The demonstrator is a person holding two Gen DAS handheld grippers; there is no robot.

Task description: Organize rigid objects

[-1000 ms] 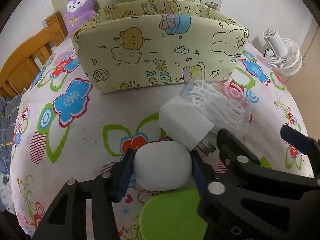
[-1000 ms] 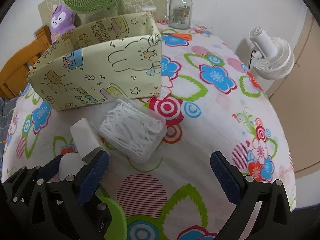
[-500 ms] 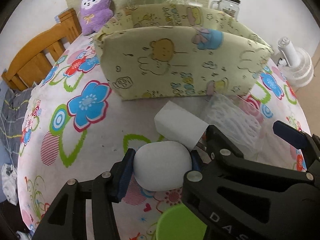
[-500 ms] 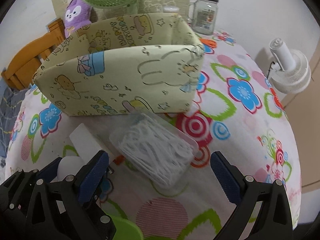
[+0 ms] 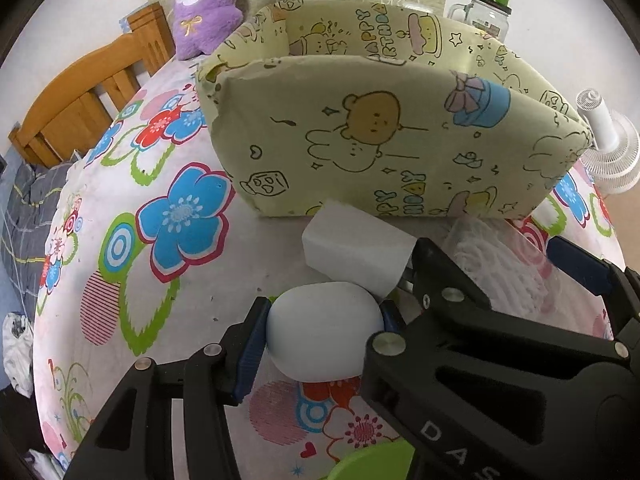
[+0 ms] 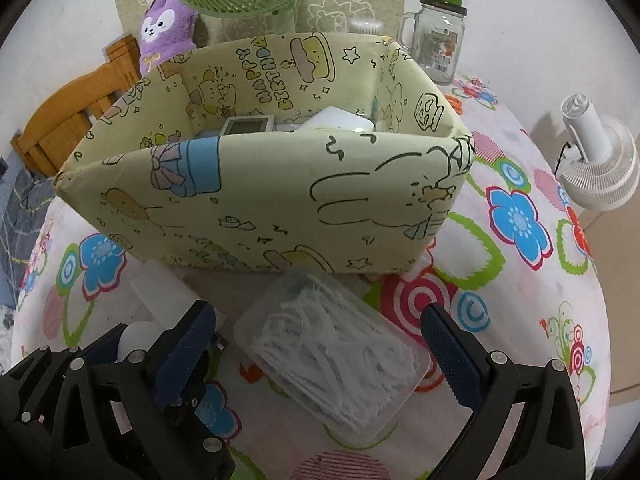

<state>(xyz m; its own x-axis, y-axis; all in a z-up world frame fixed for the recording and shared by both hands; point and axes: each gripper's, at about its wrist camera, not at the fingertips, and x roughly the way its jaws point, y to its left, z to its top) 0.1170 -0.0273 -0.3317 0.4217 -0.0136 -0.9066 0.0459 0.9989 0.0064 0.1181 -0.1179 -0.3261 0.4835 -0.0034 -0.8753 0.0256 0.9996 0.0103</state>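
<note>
Yellow fabric storage box (image 5: 392, 152): "HAPPY BIRTHDAY" on its inner back wall, upper centre of both views; the same words, upside down, on its outer front wall, lower centre of the left view. Right gripper (image 5: 460, 436) body, lower right there: letters "DAS". Glass jar (image 6: 438, 48) label: illegible.

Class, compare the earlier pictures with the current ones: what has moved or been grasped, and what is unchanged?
Both hand-held grippers have moved forward toward the yellow cartoon-print fabric box, which now looks larger, its contents showing. The left hand-held gripper stays shut on the white rounded object. The right hand-held gripper remains open, straddling the clear plastic box of white floss picks. The white charger block has not moved.
</note>
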